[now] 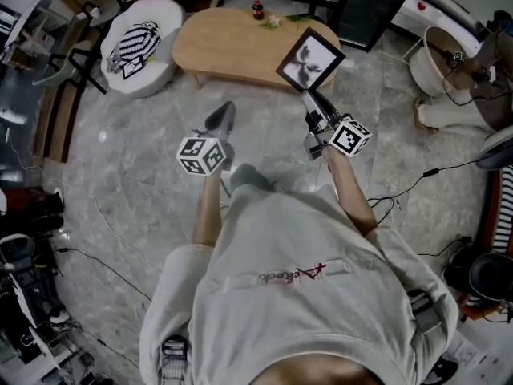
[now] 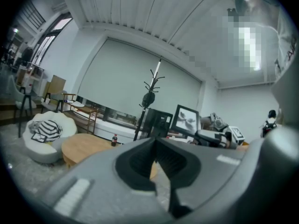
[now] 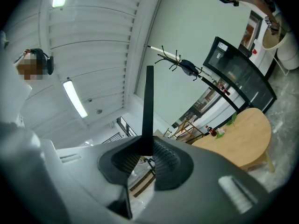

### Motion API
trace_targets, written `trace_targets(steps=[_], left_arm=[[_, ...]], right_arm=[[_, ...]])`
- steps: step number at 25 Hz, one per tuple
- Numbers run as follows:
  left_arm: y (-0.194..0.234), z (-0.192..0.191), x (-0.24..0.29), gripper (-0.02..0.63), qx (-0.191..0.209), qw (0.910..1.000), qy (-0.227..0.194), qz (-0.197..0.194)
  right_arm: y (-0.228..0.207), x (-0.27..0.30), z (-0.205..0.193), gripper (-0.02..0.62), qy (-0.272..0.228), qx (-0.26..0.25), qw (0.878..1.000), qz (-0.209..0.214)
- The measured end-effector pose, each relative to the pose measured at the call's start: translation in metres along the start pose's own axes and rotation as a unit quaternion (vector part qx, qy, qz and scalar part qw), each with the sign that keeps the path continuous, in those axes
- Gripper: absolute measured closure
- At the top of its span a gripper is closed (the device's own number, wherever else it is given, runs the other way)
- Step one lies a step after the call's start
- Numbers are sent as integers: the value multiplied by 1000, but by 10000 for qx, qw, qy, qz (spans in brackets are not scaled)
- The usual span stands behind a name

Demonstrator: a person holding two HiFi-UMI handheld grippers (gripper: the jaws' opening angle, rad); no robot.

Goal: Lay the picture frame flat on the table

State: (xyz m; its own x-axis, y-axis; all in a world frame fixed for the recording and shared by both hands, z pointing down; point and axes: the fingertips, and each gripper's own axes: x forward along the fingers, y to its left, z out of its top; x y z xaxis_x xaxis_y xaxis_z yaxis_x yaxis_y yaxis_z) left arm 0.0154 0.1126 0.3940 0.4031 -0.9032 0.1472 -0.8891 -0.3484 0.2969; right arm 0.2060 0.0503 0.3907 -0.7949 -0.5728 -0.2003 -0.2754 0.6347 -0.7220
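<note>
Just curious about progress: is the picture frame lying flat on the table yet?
No. The frame is tilted in the air, its edge clamped in the right gripper, off the table.

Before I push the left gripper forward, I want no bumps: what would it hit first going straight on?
Likely nothing close: the left gripper aims level above the pale oval wooden table, so the black cabinet behind it looks first in line, though depth is unclear.
</note>
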Motion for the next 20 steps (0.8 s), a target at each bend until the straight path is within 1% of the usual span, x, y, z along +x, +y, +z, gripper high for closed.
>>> trace_targets(steps=[3, 9, 16, 20], left_arm=[[1, 0, 2, 606, -19, 10000, 21, -22], [3, -5, 15, 606, -27, 9999, 42, -90], [24, -2, 24, 606, -79, 9999, 38, -79], [43, -1, 39, 606, -103, 9999, 44, -97]], right_arm=[[2, 2, -1, 522, 18, -16, 10000, 13], [-14, 2, -3, 522, 52, -44, 10000, -39], [-22, 24, -2, 522, 13, 22, 10000, -71], [-33, 44, -1, 522, 4, 28, 10000, -70]])
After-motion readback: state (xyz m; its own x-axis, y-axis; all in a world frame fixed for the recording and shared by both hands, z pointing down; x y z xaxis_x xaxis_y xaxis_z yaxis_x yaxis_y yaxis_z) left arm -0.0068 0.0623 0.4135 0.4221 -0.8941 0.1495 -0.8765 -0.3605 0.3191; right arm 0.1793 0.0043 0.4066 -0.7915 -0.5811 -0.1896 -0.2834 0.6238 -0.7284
